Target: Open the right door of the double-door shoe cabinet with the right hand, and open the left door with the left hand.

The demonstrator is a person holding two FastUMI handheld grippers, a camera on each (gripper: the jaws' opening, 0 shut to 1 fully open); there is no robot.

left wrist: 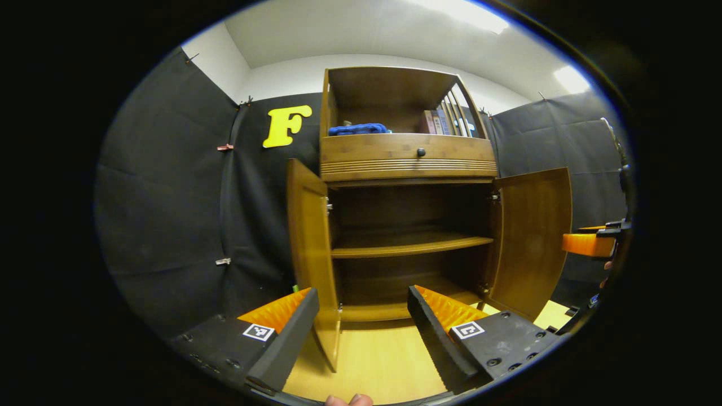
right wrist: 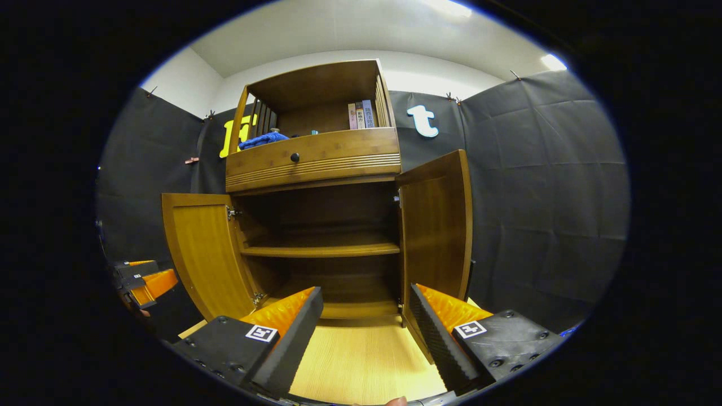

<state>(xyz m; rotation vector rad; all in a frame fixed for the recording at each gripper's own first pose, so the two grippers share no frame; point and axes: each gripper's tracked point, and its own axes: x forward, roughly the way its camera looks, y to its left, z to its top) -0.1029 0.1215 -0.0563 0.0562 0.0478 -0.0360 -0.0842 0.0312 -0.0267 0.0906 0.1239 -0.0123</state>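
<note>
Both doors of the shoe cabinet (left wrist: 409, 169) stand swung out, so the task looks essentially done. In the left gripper view, the left door (left wrist: 313, 248) is seen nearly edge-on, pulled forward past the cabinet's front, and the right door (left wrist: 533, 237) angles outward on its hinges at the far side. The right gripper view confirms this from the other side: the right door (right wrist: 437, 225) points forward toward the camera and the left door (right wrist: 206, 254) is spread wide. The lower compartment is exposed, with one bare middle shelf (left wrist: 409, 243) and the bottom board showing nothing on them. Above the doors, the drawer with its small dark knob (left wrist: 421, 151) is closed, and the open top shelf holds a blue cloth (left wrist: 359, 129) and a few books (left wrist: 437, 121). The left gripper (left wrist: 364, 332) has its fingers spread wide apart, gripping nothing, with the left door's lower edge between them in the picture but further off, not touching. The right gripper (right wrist: 366, 332) is likewise spread wide and empty, clear of the right door. The cabinet sits on a pale wooden floor (left wrist: 378, 361). What remains, by judgement, is at most drawing the hands back; no door needs more travel.
</note>
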